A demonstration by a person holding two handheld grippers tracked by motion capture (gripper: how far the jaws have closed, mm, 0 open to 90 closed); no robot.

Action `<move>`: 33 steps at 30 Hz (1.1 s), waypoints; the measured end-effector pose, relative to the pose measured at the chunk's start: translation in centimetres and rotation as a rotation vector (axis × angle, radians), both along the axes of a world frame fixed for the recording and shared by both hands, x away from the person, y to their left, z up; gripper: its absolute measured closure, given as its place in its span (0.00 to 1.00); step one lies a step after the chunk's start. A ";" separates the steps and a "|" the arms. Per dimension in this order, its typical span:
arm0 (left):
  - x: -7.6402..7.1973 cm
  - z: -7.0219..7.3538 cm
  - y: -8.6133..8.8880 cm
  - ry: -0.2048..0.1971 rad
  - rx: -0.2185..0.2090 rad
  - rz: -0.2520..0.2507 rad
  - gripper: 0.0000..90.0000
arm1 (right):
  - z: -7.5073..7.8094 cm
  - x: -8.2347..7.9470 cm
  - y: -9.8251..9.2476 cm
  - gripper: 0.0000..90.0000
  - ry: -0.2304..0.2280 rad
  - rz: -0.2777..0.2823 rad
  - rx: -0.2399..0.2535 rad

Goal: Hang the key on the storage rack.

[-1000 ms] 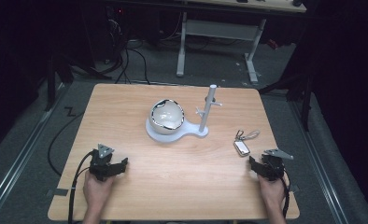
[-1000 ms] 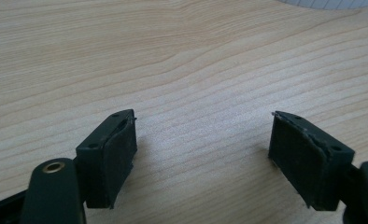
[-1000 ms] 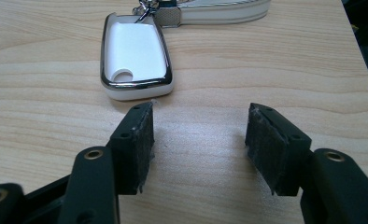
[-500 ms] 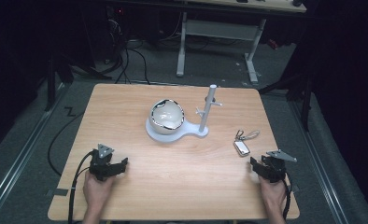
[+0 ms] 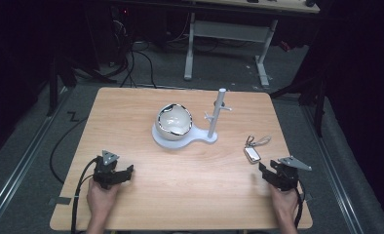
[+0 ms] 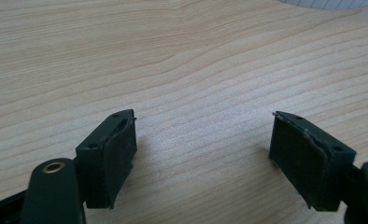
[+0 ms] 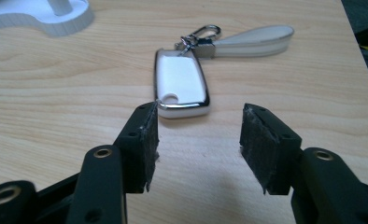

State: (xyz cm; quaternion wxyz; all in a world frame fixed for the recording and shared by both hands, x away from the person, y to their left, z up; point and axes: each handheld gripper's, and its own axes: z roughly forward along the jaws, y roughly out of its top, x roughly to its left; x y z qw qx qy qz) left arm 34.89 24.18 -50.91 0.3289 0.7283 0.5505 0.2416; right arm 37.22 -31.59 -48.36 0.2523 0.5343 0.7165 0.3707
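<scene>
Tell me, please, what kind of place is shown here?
Probably a lab or workshop set up for recording: a lone wooden table on grey carpet, cables on the floor behind, a workbench frame farther back, dark surroundings.

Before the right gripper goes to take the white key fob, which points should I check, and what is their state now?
1. Right gripper jaws apart, nothing between them: ok; they have just been opening a little.
2. Key fob lies flat on the table, just ahead of the jaws: ok.
3. Jaws wide enough for the fob's width: cannot tell.
4. Strap lies behind the fob, away from the jaws: ok.
5. White stand apart from the fob: ok.
6. Left gripper open, resting far from the fob: ok.
</scene>
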 end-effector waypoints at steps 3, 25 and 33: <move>0.0 0.0 0.0 0.000 -0.001 0.000 0.26 | 0.2 0.2 0.3 0.50 0.000 0.010 -0.003; 0.0 0.0 0.0 0.000 -0.001 0.000 0.26 | 0.4 4.5 2.8 0.41 0.037 0.035 -0.038; 0.0 0.0 0.0 0.000 0.000 -0.001 0.26 | -0.5 5.5 2.9 0.40 0.062 0.022 -0.035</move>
